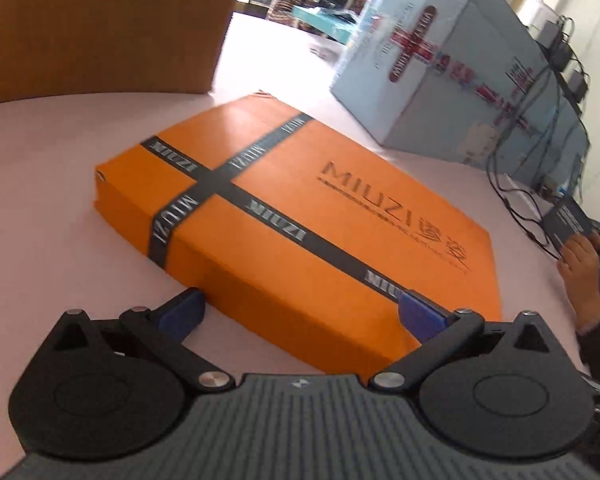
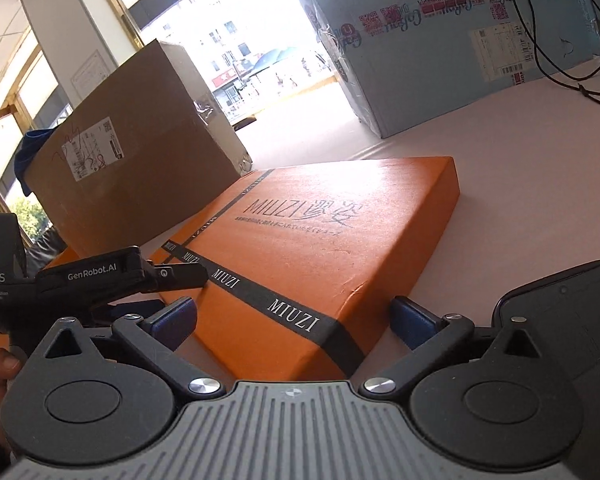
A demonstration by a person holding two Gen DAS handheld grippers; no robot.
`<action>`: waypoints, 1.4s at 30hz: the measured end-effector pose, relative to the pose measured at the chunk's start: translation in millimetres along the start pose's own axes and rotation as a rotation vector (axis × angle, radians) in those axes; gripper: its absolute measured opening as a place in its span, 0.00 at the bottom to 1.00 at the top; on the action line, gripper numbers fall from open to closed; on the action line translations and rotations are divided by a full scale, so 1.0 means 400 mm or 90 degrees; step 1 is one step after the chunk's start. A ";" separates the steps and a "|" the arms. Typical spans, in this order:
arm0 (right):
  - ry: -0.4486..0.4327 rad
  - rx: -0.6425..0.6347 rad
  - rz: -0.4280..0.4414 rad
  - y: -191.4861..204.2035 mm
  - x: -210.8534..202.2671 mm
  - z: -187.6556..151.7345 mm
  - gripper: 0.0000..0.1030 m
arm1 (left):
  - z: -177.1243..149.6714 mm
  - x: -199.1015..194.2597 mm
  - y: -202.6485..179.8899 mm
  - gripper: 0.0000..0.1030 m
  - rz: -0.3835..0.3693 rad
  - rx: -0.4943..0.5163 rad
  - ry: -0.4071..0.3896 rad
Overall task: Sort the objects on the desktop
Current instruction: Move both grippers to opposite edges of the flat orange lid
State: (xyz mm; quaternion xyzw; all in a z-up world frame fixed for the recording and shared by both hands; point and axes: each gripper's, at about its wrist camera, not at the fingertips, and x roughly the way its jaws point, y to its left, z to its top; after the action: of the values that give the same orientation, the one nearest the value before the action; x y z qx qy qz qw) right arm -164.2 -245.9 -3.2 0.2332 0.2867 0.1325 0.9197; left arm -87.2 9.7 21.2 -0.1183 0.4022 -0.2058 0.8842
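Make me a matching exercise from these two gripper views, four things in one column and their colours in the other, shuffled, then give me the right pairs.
Things:
1. flat MIUZI box
2. large printed carton
3. plain shipping carton
4. gripper finger pads

Colours:
A. brown
B. dark blue
C. orange with black bands
D. pale blue with red print

Pairs: 1-C, 2-D, 3-A, 4-B.

Both the left gripper and the right gripper are open, facing the flat MIUZI box on the table.
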 end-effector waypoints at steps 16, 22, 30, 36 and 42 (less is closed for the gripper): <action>-0.004 0.050 0.054 -0.020 0.001 -0.014 1.00 | 0.072 -0.037 0.157 1.00 0.164 -0.212 -0.120; -0.011 0.055 0.044 -0.017 0.026 -0.006 1.00 | 0.129 -0.006 0.215 1.00 0.129 -0.208 -0.138; -0.016 0.065 0.048 -0.022 0.032 -0.004 1.00 | 0.170 0.070 0.206 1.00 0.152 -0.080 -0.141; -0.017 0.068 0.052 -0.026 0.030 -0.005 1.00 | 0.189 0.083 0.200 1.00 0.100 -0.053 -0.090; -0.014 0.069 0.054 -0.031 0.025 -0.002 1.00 | 0.189 0.048 0.230 1.00 0.036 -0.103 -0.047</action>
State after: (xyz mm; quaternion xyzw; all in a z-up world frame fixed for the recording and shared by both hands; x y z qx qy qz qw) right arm -155.4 -252.5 -14.8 0.2962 0.2736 0.1531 0.9022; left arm 6.4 85.7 23.0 -0.1850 0.3881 -0.1429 0.8915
